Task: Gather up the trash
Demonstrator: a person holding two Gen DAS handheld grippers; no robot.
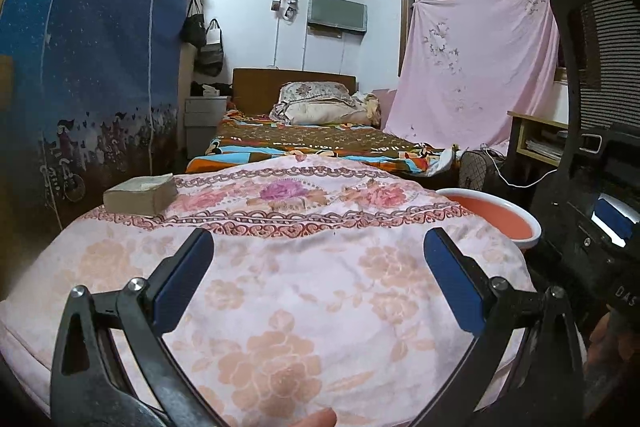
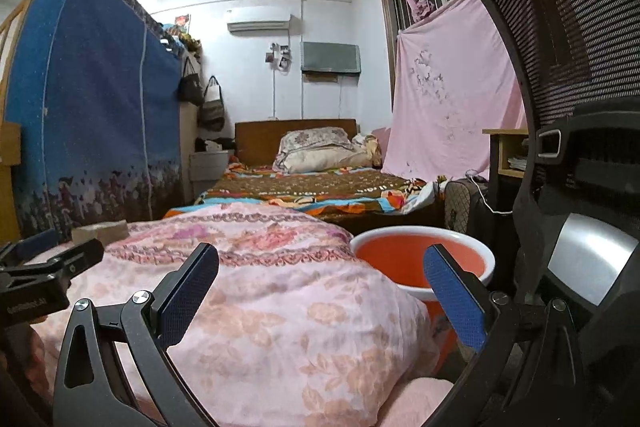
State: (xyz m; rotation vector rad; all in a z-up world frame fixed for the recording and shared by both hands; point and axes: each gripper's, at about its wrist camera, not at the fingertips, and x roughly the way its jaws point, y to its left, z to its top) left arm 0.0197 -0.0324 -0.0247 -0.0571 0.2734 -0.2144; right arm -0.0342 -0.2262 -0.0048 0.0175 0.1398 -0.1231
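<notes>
The left gripper (image 1: 318,259) is spread wide with nothing between its blue pads (image 1: 186,279), low over a pink flowered quilt (image 1: 280,287) that fills the lower middle of its view. The right gripper (image 2: 320,275) is likewise spread and empty, its left finger over the same quilt (image 2: 260,307) and its right finger in front of an orange bin (image 2: 420,263) with a white rim (round, opening upward, standing just beside the quilt's right edge). In the left view the bin (image 1: 492,219) sits at middle right. Near the quilt's far left corner lies a flat tan block (image 1: 140,193), possibly a pack of tissues, its long axis running roughly left to right; I cannot tell whether it is the trash. A black mesh chair (image 2: 560,47) fills the right side of the right view. Beyond the quilt is a bed (image 1: 320,139) with a brown patterned cover.
</notes>
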